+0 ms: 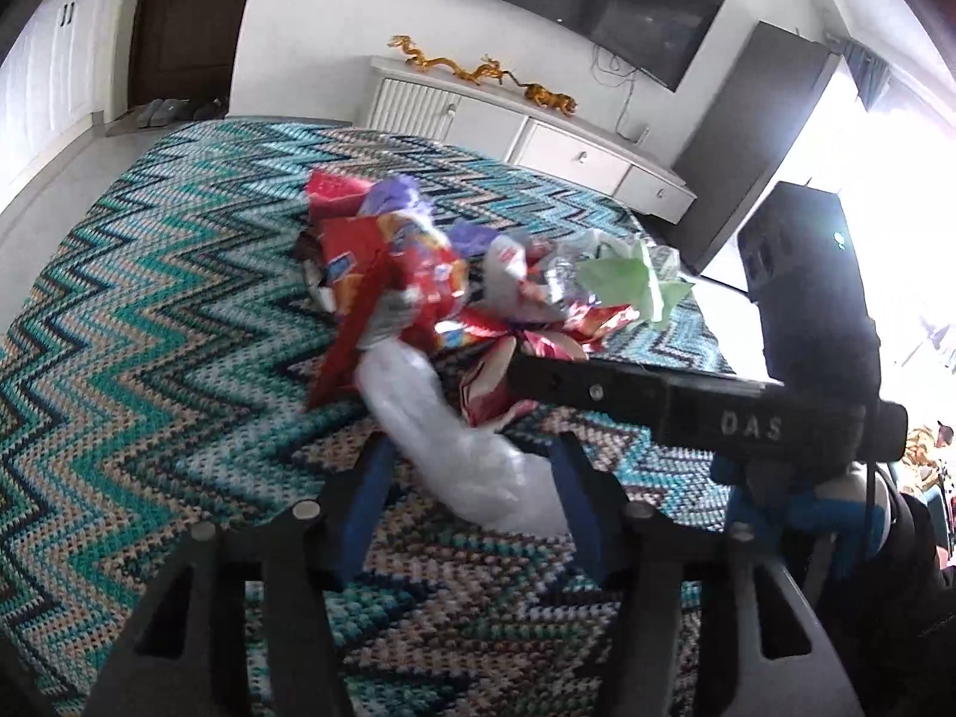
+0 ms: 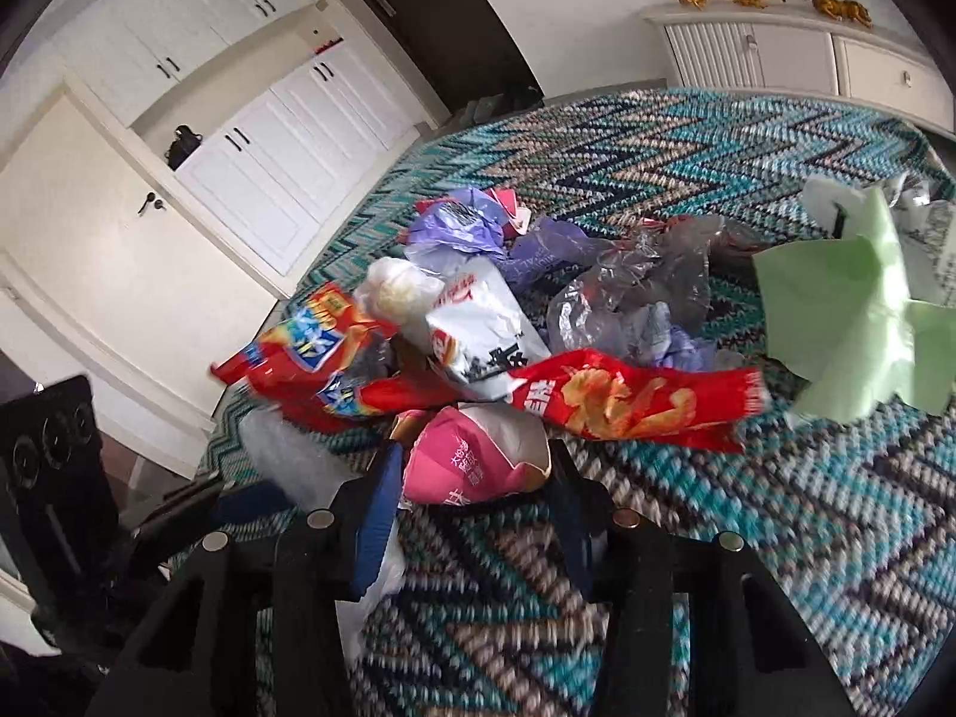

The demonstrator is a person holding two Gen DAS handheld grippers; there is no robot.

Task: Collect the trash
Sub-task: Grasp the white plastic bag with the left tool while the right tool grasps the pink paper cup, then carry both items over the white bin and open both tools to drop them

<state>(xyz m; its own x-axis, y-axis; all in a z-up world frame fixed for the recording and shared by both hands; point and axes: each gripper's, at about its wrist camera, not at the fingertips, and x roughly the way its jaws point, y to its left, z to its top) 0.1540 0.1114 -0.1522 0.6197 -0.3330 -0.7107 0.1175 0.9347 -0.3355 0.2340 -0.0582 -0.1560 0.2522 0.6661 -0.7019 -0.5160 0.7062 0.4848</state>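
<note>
A heap of crumpled snack wrappers and plastic bags lies on a zigzag-patterned bed cover. My left gripper points down at the heap's near edge. A white plastic bag fills the gap between its blue fingers, and they close on it. My right gripper is shut on a pink and white wrapper at the front of the heap. Seen from the left wrist, the right gripper reaches in from the right, its tip at that wrapper. A red chip bag lies just beyond.
A light green bag sits at the right of the heap, purple bags at its far side. A white sideboard with gold dragon figures stands beyond the bed. White cupboards and a dark door line the walls.
</note>
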